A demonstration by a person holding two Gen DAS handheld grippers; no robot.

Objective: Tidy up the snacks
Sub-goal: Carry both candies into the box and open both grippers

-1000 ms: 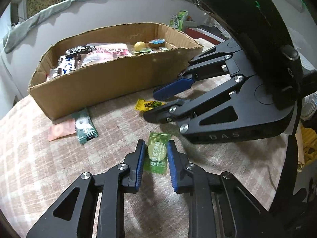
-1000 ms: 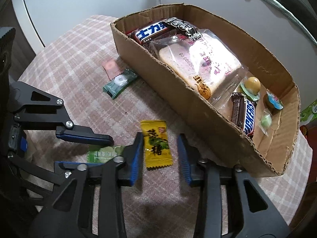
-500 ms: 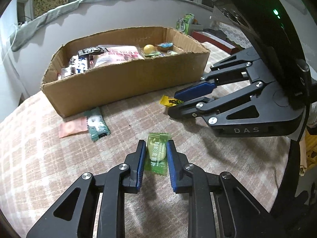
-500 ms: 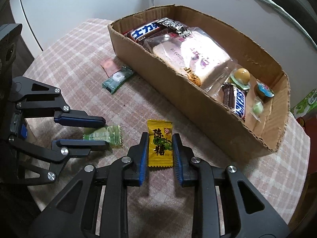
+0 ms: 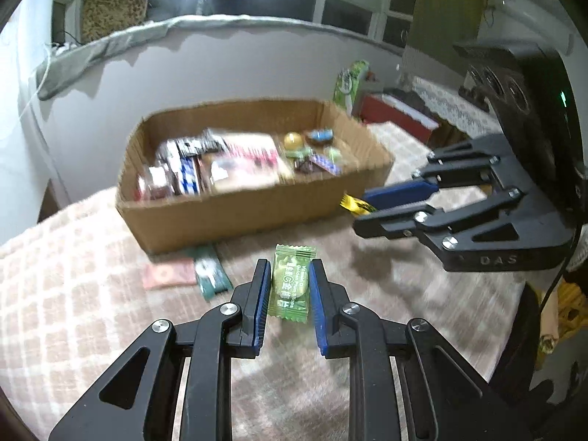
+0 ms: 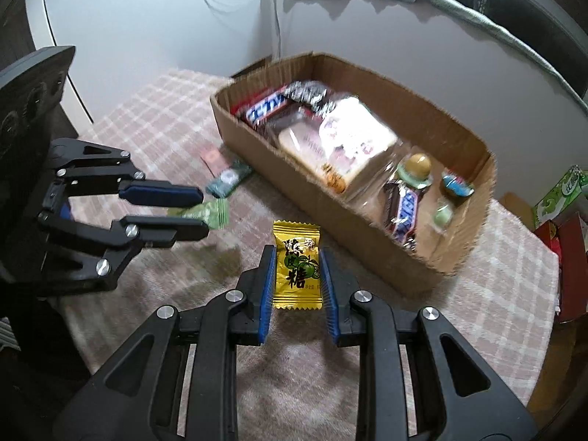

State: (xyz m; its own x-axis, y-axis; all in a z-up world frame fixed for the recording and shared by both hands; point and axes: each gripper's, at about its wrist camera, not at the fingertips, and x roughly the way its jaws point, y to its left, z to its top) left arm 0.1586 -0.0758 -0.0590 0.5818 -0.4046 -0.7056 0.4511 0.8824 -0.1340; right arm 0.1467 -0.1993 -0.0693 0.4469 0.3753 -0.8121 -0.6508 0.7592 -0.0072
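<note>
My left gripper [image 5: 288,279] is shut on a green candy packet [image 5: 290,283] and holds it above the checked tablecloth. My right gripper [image 6: 296,268] is shut on a yellow candy packet [image 6: 297,266], also lifted off the cloth. Each gripper shows in the other's view: the right one [image 5: 378,202] with the yellow packet [image 5: 354,204], the left one [image 6: 200,211] with the green packet [image 6: 207,213]. A cardboard box [image 5: 242,217] [image 6: 367,228] holds several snacks: chocolate bars, a bread packet, small candies.
A dark green packet [image 5: 211,275] [image 6: 228,180] and a pink packet [image 5: 167,273] [image 6: 213,156] lie on the cloth by the box's near corner. Red boxes [image 5: 397,117] and a green carton [image 6: 558,198] stand beyond the table's edge.
Both grippers have closed on their candies and lifted them off the cloth. Both views have risen and tilted, so the box's inside shows more.
</note>
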